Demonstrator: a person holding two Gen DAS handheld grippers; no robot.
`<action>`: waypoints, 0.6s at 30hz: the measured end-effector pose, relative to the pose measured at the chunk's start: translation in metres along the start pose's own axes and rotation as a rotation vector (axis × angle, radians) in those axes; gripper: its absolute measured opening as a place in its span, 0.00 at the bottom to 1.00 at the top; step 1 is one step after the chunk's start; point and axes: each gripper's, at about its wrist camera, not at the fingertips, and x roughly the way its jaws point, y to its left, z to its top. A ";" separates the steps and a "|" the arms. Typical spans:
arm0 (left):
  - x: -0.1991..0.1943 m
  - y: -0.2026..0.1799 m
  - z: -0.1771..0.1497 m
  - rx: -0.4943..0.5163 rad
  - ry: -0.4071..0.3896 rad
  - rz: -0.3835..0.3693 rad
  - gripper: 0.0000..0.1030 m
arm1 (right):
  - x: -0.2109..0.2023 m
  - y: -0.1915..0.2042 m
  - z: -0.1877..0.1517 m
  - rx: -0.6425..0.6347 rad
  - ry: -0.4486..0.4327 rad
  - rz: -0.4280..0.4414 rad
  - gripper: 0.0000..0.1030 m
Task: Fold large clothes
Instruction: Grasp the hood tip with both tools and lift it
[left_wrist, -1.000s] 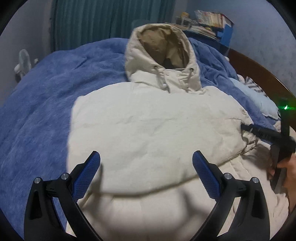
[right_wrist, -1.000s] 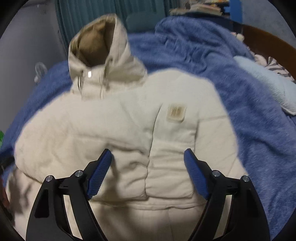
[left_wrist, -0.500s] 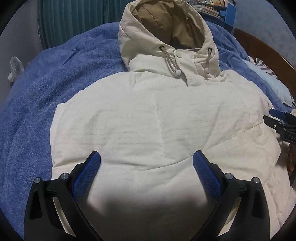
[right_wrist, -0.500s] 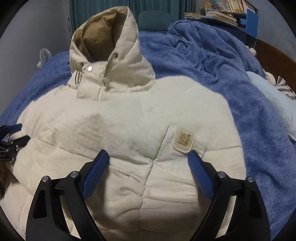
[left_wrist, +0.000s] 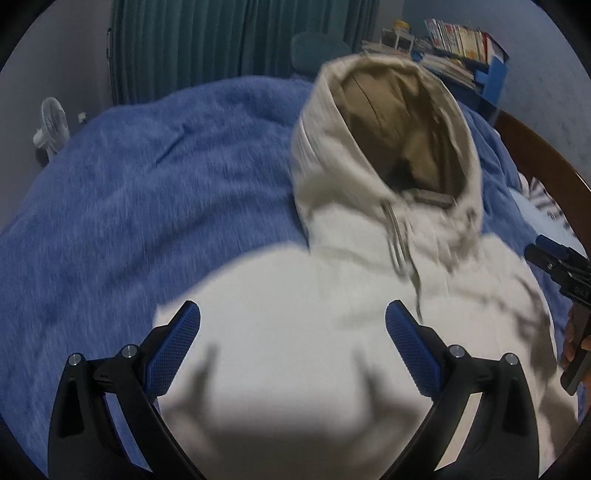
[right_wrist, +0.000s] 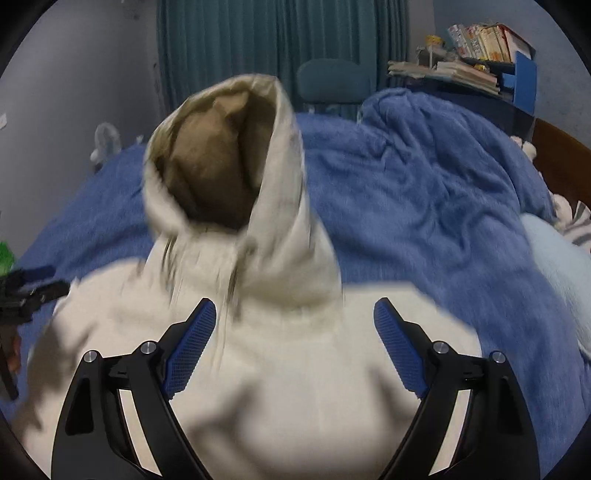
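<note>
Cream hooded jacket (left_wrist: 332, 332): lying on blue blanket (left_wrist: 147, 184) of bed, front up, body spread broad, hood (right_wrist: 229, 177) standing open. No visible fold across body; hood not yet turned down. Left hand-held gripper (left_wrist: 291, 350), right hand-held gripper (right_wrist: 295, 347): jaws apart, gripping nothing, above jacket.

No text can be read; the book spines (right_wrist: 484, 38) are too small.

Home bedroom, blue blanket (right_wrist: 424, 192) on bed, teal curtains (right_wrist: 266, 48), bookshelf (right_wrist: 484, 40)
</note>
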 end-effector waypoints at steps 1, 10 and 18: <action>0.007 0.004 0.013 -0.020 -0.011 0.002 0.93 | 0.014 -0.001 0.014 0.011 -0.006 -0.016 0.82; 0.037 0.007 0.064 -0.083 -0.055 -0.012 0.93 | 0.073 0.009 0.079 0.079 -0.070 -0.011 0.73; 0.032 -0.007 0.075 -0.010 -0.107 -0.022 0.93 | 0.047 0.031 0.050 -0.094 -0.086 0.033 0.09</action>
